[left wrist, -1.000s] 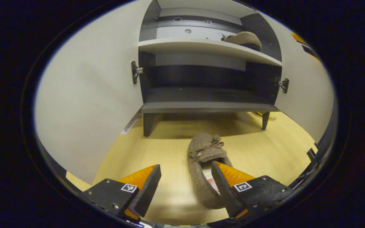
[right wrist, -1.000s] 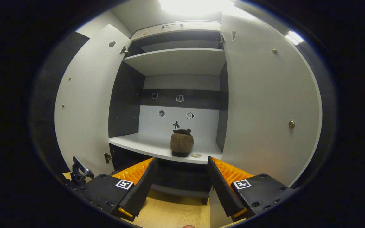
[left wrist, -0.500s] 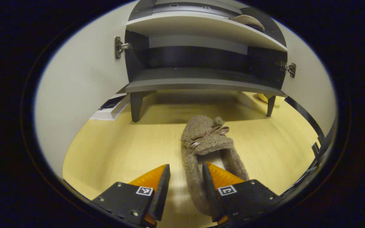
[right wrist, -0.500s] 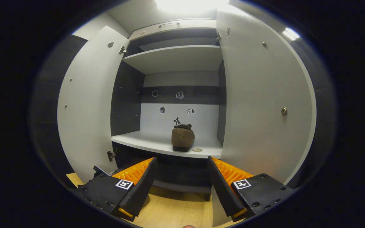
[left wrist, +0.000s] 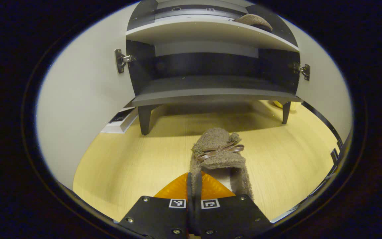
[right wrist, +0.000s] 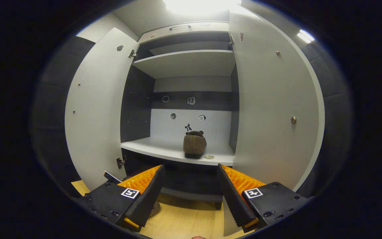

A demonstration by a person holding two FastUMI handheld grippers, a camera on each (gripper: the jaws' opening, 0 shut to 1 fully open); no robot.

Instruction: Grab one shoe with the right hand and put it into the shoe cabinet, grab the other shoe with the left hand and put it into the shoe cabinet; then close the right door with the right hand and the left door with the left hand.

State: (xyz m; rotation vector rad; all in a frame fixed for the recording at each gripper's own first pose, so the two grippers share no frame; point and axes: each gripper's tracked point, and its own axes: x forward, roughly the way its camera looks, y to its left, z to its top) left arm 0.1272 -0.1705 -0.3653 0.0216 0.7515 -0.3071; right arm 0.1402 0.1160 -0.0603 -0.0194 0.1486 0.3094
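Grasp stage of the second shoe. Left tool (left wrist: pixel 193 186) is pinching the near left side wall of the fuzzy brown slipper with a thin brown bow (left wrist: pixel 218 153), its two fingers drawn almost together on the thin wall at about 6 o'clock in the left gripper view. That slipper is lying on the pale wooden floor (left wrist: pixel 128 166), toe pointing toward 12 o'clock at the white shoe cabinet with dark interior (left wrist: pixel 211 94), well apart from the cabinet's legs. Right tool (right wrist: pixel 189 191) is hovering spread wide and holding nothing, facing the open cabinet. Matching brown slipper (right wrist: pixel 194 144) is already resting on the white middle shelf (right wrist: pixel 158 149), toward its right half, at roughly 12 o'clock from the right tool.

Judged from these views, the step is lifting the floor slipper and carrying it to the shelf. Because the grip is taking only one soft wall, the slipper is likely to sag and swing; lifting slowly and keeping the tool level is advisable. Aiming for the free left half of the shelf is keeping the incoming slipper clear of the one already placed. Both white doors, the left door (right wrist: pixel 95 109) and the right door (right wrist: pixel 274 109), are standing open, so the entry path is unobstructed.
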